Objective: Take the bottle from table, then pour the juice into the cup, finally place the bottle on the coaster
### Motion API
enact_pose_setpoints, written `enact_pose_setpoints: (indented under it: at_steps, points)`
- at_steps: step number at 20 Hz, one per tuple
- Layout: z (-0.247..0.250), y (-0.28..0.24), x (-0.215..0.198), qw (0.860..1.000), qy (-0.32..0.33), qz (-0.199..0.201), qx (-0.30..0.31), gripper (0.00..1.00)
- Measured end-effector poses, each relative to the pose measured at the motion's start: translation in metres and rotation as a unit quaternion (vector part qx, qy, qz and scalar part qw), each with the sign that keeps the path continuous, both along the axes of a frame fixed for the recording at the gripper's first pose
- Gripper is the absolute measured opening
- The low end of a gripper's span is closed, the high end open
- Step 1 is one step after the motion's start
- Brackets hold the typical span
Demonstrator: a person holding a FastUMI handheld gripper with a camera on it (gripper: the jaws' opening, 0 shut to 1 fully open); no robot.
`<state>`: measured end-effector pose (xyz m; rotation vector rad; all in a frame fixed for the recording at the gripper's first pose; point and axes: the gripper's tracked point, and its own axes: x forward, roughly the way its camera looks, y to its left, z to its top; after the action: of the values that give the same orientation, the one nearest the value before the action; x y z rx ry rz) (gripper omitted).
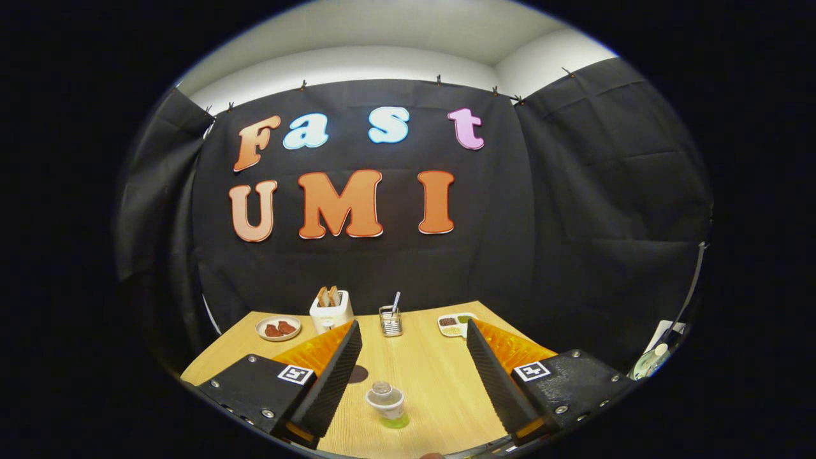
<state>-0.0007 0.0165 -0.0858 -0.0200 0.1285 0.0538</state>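
Note:
A small clear bottle point(386, 403) with green juice in its bottom stands upright on the wooden table point(427, 370). It is between my two fingers, low down near their bases. My gripper point(413, 323) is open wide with nothing between the fingers, and neither touches the bottle. A dark round coaster point(358, 374) lies flat just left of the bottle, partly hidden behind the left finger point(335, 376).
Along the table's far edge stand a white toaster point(331, 309) with bread, a plate point(278, 328) of red food, a metal holder point(391, 320) with a utensil and a white divided tray point(456, 324). Black cloth walls close the booth behind.

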Motion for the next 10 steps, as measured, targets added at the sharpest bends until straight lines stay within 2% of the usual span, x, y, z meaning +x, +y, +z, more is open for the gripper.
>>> enact_pose_setpoints:
  at_steps: [10]
  points:
    - [-0.118, 0.009, -0.003, 0.995, 0.096, 0.021, -0.026, 0.99]
